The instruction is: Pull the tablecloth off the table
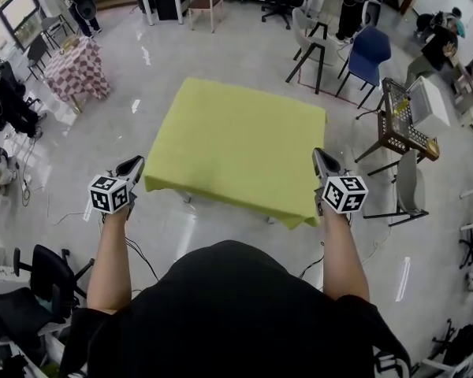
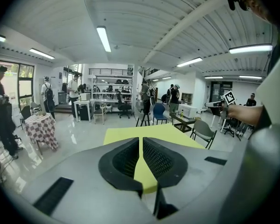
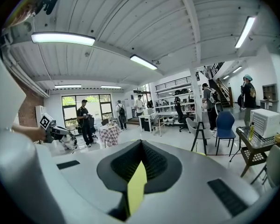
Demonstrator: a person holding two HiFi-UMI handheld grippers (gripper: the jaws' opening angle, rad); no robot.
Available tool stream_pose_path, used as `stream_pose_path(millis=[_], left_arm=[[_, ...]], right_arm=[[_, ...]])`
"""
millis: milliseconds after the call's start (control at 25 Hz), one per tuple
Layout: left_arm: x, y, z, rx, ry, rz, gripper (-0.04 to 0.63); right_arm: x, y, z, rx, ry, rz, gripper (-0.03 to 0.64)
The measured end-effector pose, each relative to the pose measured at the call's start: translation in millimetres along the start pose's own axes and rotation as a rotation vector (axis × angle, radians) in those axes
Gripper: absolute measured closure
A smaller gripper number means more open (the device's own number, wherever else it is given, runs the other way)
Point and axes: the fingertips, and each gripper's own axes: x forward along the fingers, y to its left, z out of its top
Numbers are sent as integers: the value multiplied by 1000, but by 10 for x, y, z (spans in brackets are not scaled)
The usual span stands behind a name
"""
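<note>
Both your left gripper (image 1: 132,168) and right gripper (image 1: 322,164) pinch the near corners of the yellow tablecloth (image 1: 244,140), spread over the table (image 1: 188,198); draw both back evenly and level, so neither corner slips free

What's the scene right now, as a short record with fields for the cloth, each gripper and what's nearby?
cloth: yellow-green tablecloth, spread flat, near edge hanging down
left gripper: fingers shut on the cloth's near left corner
right gripper: fingers shut on the cloth's near right corner
nearby: blue chair at far right; checkered table at far left
</note>
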Motion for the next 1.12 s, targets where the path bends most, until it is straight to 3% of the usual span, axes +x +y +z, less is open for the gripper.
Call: stream_pose_path(millis=[480,800,1120], left_arm=[[447,-62,289,70,-4,-91,552],[933,325,364,68,12,-175,554],[1232,751,393,84,30,-239,552]], right_arm=[[-309,-290,77,5,-54,-96,603],[-233,-314,104,18,-44,-208,603],[155,-129,139,13,-36,-259,603]])
